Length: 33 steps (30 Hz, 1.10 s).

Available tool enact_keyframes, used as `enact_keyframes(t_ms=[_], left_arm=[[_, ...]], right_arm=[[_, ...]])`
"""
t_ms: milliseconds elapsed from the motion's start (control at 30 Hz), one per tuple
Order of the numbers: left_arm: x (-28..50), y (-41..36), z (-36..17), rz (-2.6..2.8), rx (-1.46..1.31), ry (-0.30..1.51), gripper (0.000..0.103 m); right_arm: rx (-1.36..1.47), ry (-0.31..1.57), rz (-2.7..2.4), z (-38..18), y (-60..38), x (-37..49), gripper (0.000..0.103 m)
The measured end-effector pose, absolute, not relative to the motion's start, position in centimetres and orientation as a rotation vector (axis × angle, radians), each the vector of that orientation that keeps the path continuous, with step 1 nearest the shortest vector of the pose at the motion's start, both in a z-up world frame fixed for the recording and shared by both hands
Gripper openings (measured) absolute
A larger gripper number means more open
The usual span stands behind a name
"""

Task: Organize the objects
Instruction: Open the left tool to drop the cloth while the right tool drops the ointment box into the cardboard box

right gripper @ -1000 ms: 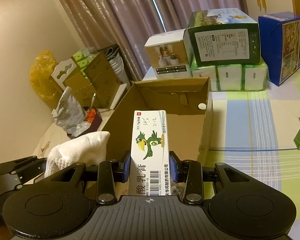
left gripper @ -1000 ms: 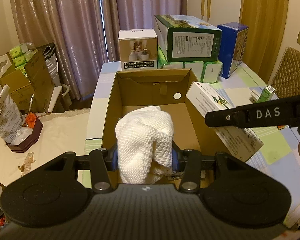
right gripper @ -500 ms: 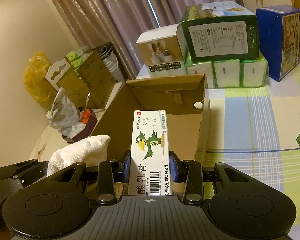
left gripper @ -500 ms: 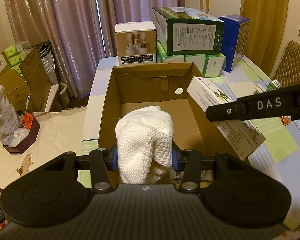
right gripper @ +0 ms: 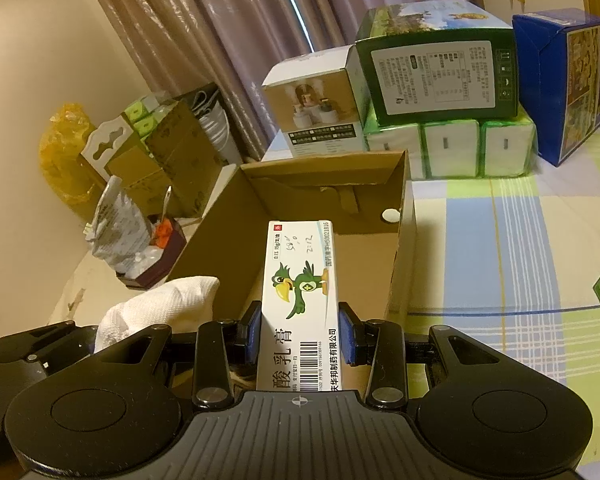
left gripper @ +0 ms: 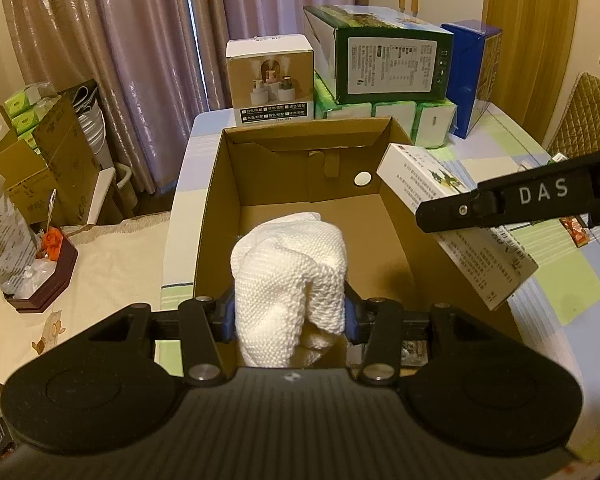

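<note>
Cardboard box [left gripper: 300, 216] open below cloth [left gripper: 290, 276] and ointment carton [right gripper: 302, 300]; stacked boxes [left gripper: 380, 68] behind

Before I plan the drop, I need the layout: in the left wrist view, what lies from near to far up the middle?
left gripper clamped on the white knitted cloth → cardboard box floor and far wall → white humidifier box → curtains.

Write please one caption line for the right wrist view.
Right gripper holds a white parrot-printed carton above the open cardboard box.
</note>
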<state>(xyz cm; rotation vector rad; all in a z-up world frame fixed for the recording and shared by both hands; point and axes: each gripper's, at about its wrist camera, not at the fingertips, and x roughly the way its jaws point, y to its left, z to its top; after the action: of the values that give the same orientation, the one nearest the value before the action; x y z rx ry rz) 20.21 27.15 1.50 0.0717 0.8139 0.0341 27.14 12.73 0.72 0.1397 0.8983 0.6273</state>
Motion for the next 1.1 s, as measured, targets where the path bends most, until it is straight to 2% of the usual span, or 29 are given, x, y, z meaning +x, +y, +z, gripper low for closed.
enact_keyframes(t_ms=[100, 133, 200, 233, 667, 767, 933, 1100], left_arm=[[21.0, 27.1, 1.0, 0.028, 0.082, 0.816, 0.043], [21.4, 27.0, 0.9, 0.026, 0.091, 0.812, 0.047], [21.9, 26.5, 0.5, 0.011, 0.134, 0.795, 0.059], [22.1, 26.2, 0.4, 0.009, 0.152, 0.783, 0.071], [20.6, 27.9, 1.2, 0.07, 0.097, 0.761, 0.074], [19.7, 28.1, 1.6, 0.074, 0.077, 0.755, 0.074], [17.7, 28.0, 2.2, 0.093, 0.047, 0.741, 0.077], [15.4, 27.0, 3.0, 0.119, 0.006, 0.743, 0.081]], right_arm=[[0.143, 0.894, 0.619, 0.7, 12.7, 27.7, 0.035], [0.144, 0.894, 0.617, 0.7, 12.7, 27.9, 0.035], [0.145, 0.894, 0.612, 0.6, 12.6, 28.3, 0.035], [0.146, 0.895, 0.61, 0.6, 12.6, 28.4, 0.035], [0.191, 0.904, 0.656, -0.2, 12.5, 28.9, 0.036], [0.224, 0.878, 0.658, 0.2, 12.1, 28.7, 0.059], [0.222, 0.849, 0.651, 1.3, 10.8, 27.7, 0.064], [0.201, 0.826, 0.646, 2.1, 8.3, 24.9, 0.078]])
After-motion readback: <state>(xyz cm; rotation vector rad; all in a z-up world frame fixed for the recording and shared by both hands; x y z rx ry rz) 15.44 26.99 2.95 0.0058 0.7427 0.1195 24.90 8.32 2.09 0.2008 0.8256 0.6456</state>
